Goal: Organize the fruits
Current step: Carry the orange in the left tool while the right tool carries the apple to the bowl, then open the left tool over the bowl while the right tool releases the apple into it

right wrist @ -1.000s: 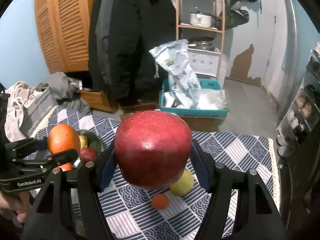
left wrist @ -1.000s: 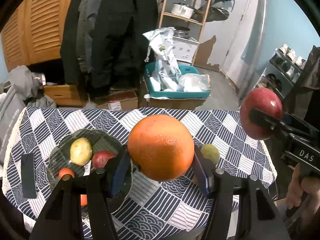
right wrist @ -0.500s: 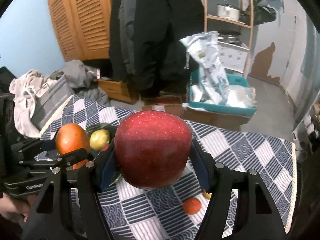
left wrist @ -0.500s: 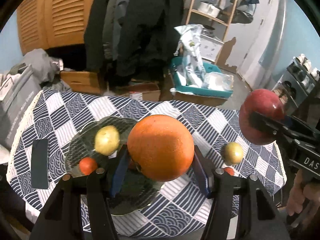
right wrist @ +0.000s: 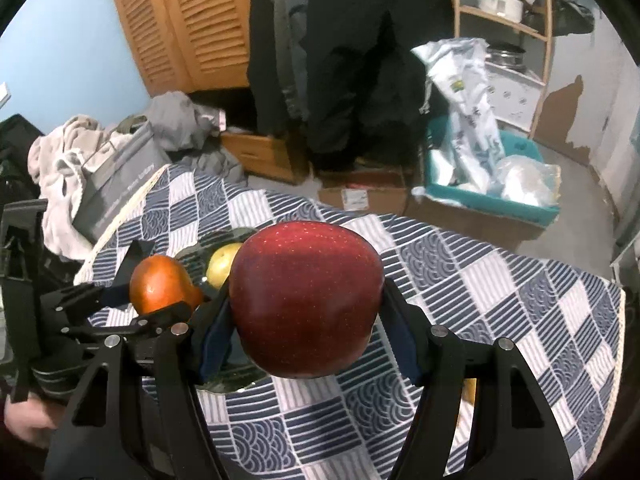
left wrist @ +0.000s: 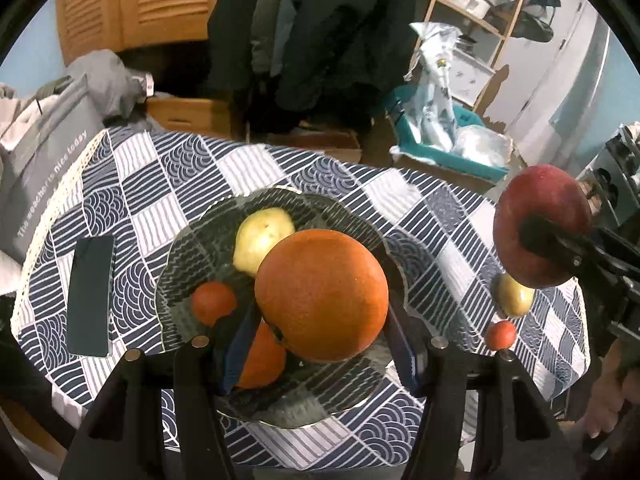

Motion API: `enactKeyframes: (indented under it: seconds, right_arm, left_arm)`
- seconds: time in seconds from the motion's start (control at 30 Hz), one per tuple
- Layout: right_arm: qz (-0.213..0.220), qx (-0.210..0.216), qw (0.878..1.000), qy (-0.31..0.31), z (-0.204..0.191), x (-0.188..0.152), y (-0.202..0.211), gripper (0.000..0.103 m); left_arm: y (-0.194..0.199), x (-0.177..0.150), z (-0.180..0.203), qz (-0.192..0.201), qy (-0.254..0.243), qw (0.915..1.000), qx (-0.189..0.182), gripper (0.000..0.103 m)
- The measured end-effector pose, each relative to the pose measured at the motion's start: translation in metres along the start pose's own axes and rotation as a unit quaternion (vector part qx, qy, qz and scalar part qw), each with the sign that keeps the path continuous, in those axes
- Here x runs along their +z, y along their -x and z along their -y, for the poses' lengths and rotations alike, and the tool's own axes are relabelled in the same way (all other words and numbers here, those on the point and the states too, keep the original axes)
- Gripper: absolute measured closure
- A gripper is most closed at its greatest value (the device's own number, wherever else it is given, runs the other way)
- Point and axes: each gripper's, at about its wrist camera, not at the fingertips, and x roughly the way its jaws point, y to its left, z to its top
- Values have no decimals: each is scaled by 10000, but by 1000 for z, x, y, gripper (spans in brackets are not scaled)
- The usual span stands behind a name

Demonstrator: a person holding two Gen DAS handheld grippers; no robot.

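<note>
My left gripper (left wrist: 320, 356) is shut on a large orange (left wrist: 321, 294) and holds it above the glass plate (left wrist: 188, 256). The plate holds a yellow fruit (left wrist: 262, 236), a small red-orange fruit (left wrist: 213, 303) and another orange fruit (left wrist: 262, 362) partly hidden under the gripper. My right gripper (right wrist: 306, 348) is shut on a big red apple (right wrist: 306, 302) above the table; it also shows in the left wrist view (left wrist: 540, 226) at the right. A yellow-green fruit (left wrist: 513, 295) and a small red fruit (left wrist: 500, 334) lie on the cloth to the right of the plate.
A dark phone (left wrist: 90, 296) lies on the checked tablecloth (left wrist: 168, 184) left of the plate. Behind the table are a teal bin with bags (left wrist: 448, 148), cardboard boxes, hanging coats and a wooden shelf. A grey bag and clothes sit at the left.
My left gripper with the orange has moved left to over the plate. My right gripper with the apple has followed leftward, closer to the plate.
</note>
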Motion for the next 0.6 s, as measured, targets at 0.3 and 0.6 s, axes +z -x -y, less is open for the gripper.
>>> enactKeyframes:
  seconds: [0.3,0.6]
  right_arm:
    - [-385,103,9992,90,-13,-10,-38,35]
    - [-607,108,9980,143,-18,-17,-56,35]
  left_arm:
    - [-33,-8,-16,-399,94,9991,116,41]
    - [-51,-13,-24,-675,200,9974,169,41]
